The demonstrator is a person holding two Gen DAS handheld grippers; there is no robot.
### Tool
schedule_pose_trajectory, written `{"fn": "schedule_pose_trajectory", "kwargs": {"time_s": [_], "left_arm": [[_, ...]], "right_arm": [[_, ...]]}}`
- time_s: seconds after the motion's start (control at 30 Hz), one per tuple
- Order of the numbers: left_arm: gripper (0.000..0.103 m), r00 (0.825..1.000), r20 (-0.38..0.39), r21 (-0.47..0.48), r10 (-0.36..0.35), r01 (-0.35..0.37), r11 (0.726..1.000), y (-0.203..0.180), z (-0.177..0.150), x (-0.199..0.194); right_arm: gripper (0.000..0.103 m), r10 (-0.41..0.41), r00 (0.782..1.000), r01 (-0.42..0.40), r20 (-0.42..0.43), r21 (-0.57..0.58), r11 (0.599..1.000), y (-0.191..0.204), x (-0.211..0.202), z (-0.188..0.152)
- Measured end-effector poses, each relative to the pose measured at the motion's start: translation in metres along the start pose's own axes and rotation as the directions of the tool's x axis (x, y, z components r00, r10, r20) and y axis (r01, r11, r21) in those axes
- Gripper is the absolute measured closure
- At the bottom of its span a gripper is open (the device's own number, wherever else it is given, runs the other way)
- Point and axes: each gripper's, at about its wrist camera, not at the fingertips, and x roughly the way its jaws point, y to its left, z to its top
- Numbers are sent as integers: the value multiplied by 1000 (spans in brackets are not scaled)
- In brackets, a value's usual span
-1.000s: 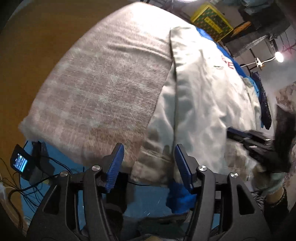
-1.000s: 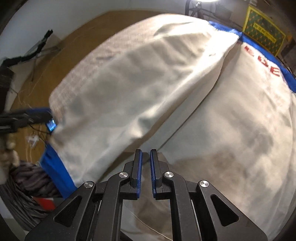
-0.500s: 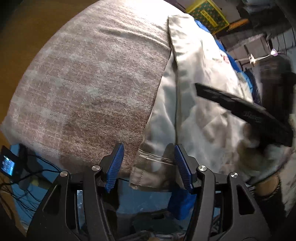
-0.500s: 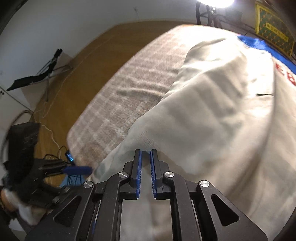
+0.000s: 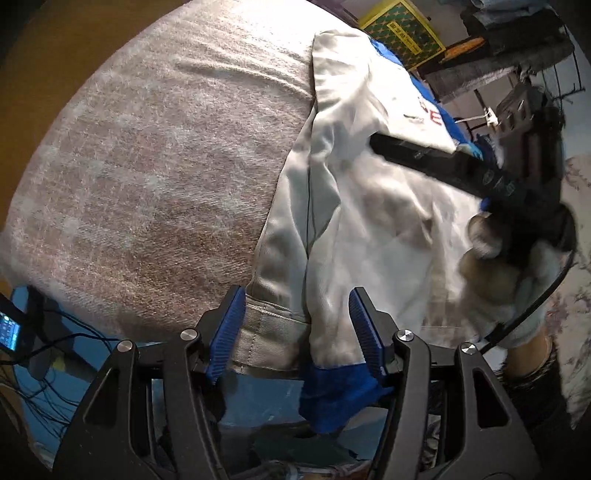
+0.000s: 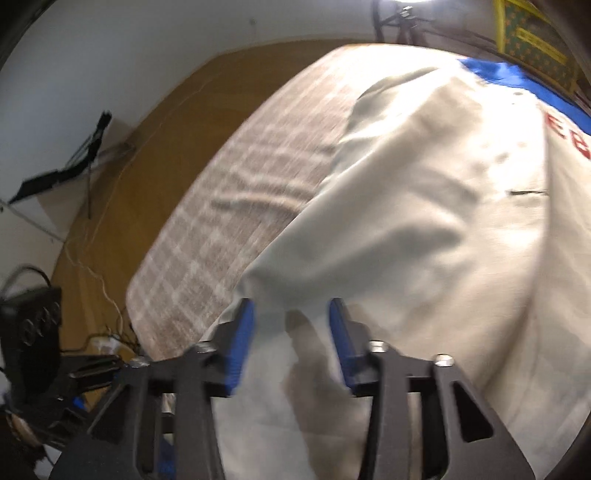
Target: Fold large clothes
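Note:
A large off-white jacket (image 5: 369, 221) with blue trim and red letters lies on a checked brown blanket (image 5: 166, 166). Its sleeve is folded along the left side, with the cuff (image 5: 266, 332) at the near edge. My left gripper (image 5: 297, 332) is open, its jaws on either side of the cuff. My right gripper (image 6: 291, 336) is open just above the white cloth (image 6: 424, 240); it also shows in the left wrist view (image 5: 424, 155), hovering over the jacket body.
The blanket's left part (image 6: 229, 236) is bare. A wooden floor (image 6: 147, 166) lies beyond it. Cables and a small lit screen (image 5: 9, 332) sit at the near left. A yellow-green crate (image 5: 402, 33) stands at the far end.
My right gripper has opened; it was shut half a second ago. It has swung in over the jacket body. My left gripper has come closer to the sleeve cuff.

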Motion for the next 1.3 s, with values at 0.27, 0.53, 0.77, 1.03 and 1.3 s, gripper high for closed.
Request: {"fn": "schedule_pose_trajectory", "kwargs": {"time_s": [0.27, 0.53, 0.77, 1.03, 1.3], "left_arm": [[45, 991, 7, 52, 131, -131, 990, -12, -6, 17], [88, 991, 86, 95, 101, -109, 989, -28, -6, 0], [90, 983, 183, 241, 30, -75, 968, -76, -20, -19], [91, 982, 191, 273, -2, -52, 961, -91, -27, -17], [91, 981, 193, 315, 16, -78, 946, -109, -30, -17]], "right_arm": [[57, -17, 998, 18, -60, 20, 1000, -5, 3, 6], [57, 24, 998, -20, -56, 78, 997, -9, 1, 10], [46, 20, 998, -16, -54, 67, 998, 7, -6, 33], [46, -90, 989, 95, -114, 35, 995, 24, 27, 53], [72, -213, 964, 208, -159, -47, 977, 26, 48, 51]]}}
